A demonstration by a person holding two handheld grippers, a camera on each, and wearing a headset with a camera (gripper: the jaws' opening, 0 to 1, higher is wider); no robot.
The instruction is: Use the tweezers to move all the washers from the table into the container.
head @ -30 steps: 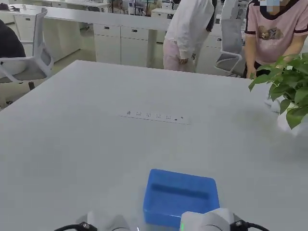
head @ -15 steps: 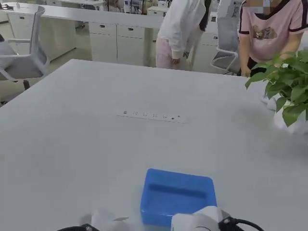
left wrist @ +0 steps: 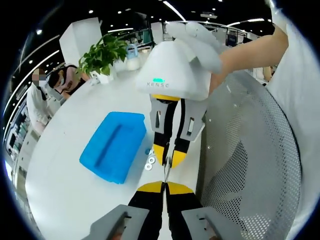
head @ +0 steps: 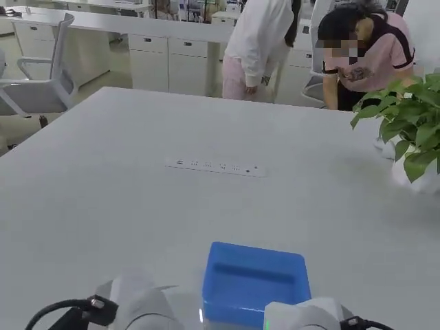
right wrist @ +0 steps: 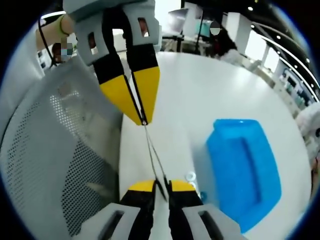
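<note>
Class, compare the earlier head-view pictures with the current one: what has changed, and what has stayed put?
The person in pink has bent forward; more of the left gripper shows, nearer the left. The blue container, plant and table stayed put. Both claws hold the tweezers.

Left claw [left wrist: 163, 186] pinching tweezers [left wrist: 165, 172], washers [left wrist: 150, 163] beside container [left wrist: 112, 145]

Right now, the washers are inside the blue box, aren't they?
No. The washers lie on the table beside the blue box, not inside it. The left gripper view shows this.
</note>
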